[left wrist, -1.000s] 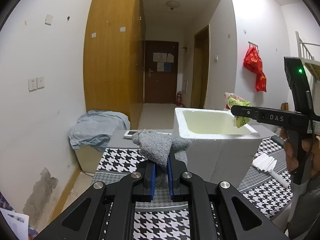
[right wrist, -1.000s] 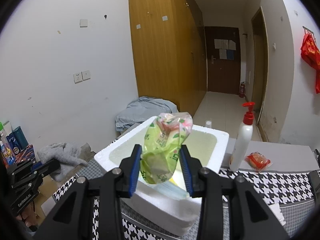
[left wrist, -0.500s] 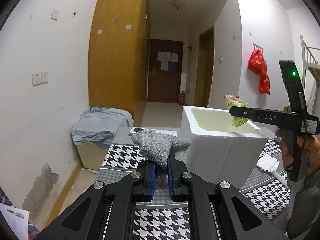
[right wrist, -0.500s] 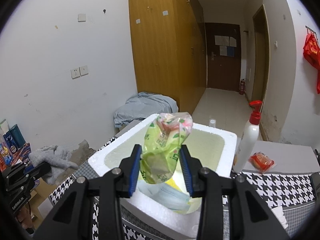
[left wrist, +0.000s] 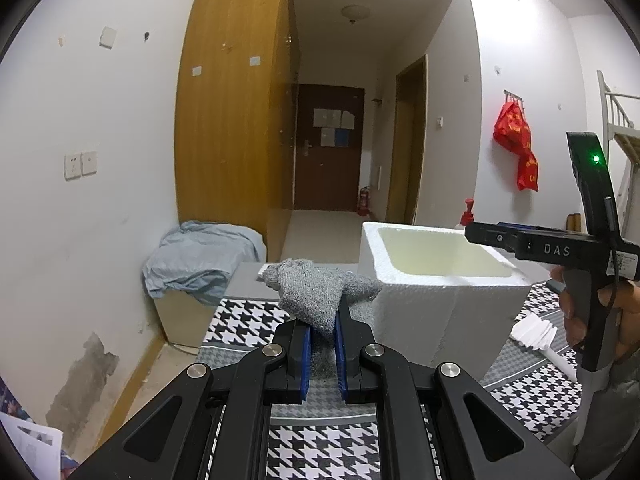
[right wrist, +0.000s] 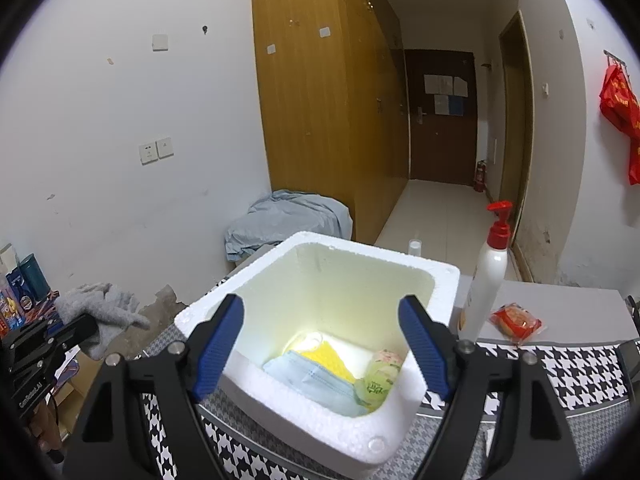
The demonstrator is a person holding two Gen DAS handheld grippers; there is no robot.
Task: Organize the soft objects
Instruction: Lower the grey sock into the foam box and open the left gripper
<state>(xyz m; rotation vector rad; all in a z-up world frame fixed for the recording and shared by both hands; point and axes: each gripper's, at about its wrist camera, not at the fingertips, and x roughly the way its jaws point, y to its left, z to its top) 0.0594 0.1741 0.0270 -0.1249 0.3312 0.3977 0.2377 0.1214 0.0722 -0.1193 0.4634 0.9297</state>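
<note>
Green packet [right wrist: 380,376] dropped into foam box [right wrist: 360,432]; R tool [right wrist: 322,340] opening.

White walls [left wrist: 60,240] flanked a tall wooden wardrobe [left wrist: 232,120]; a tiled corridor floor [right wrist: 436,216] led to a dark door [left wrist: 328,148] beneath a ceiling lamp [left wrist: 352,12].

The left hand-held gripper [left wrist: 322,322] pinches a grey knitted cloth [left wrist: 320,288] beside the white foam box [left wrist: 424,292].

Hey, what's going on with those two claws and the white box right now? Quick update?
Right gripper opening over the foam box, nothing between its fingers; green packet lies inside. Left gripper shut on grey knit cloth, beside the box. Nothing blocking.
</note>
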